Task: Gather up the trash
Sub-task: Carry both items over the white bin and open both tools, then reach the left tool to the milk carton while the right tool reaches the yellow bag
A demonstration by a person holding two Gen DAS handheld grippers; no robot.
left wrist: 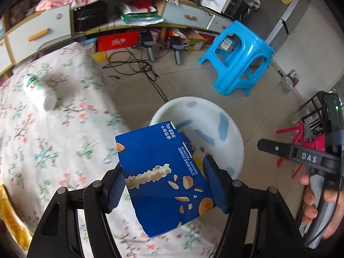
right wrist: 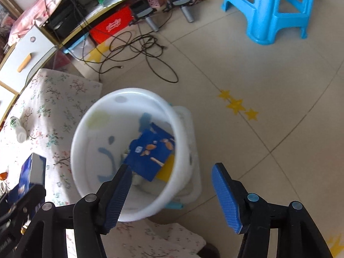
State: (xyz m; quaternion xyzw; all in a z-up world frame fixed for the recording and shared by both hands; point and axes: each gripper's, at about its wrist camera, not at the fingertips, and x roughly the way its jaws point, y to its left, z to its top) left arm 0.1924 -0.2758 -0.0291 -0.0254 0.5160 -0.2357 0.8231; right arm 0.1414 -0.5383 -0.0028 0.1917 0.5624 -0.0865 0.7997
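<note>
One blue cardboard snack box (right wrist: pixel 150 152) lies in the white plastic basin (right wrist: pixel 86 129). Left gripper (left wrist: pixel 164 185) clamps a second blue box (left wrist: pixel 163 178), basin at its 1 o'clock, tilted down. Right gripper (right wrist: pixel 171 195) hangs over the basin, jaws apart, empty. White plastic bottle (left wrist: pixel 39 92) remains on the floral cloth (left wrist: pixel 53 139) at 10 o'clock.
</note>
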